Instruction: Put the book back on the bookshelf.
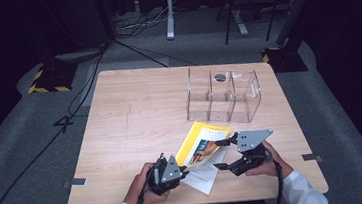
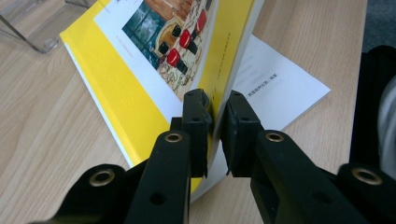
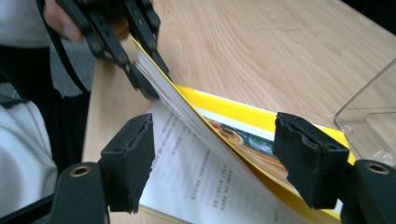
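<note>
My left gripper (image 2: 214,122) clamps the yellow booklet (image 2: 140,84), lifting its cover. My right gripper (image 3: 215,154) gapes wide over printed pages (image 3: 205,172). High view adds a clear organizer (image 1: 222,97).

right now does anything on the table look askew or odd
Yes. The yellow booklet is not lying flat: the left hand-held gripper is shut on its corner and has it tilted up, with a white printed sheet showing underneath. The clear plastic organizer stands upright and looks fine.
</note>
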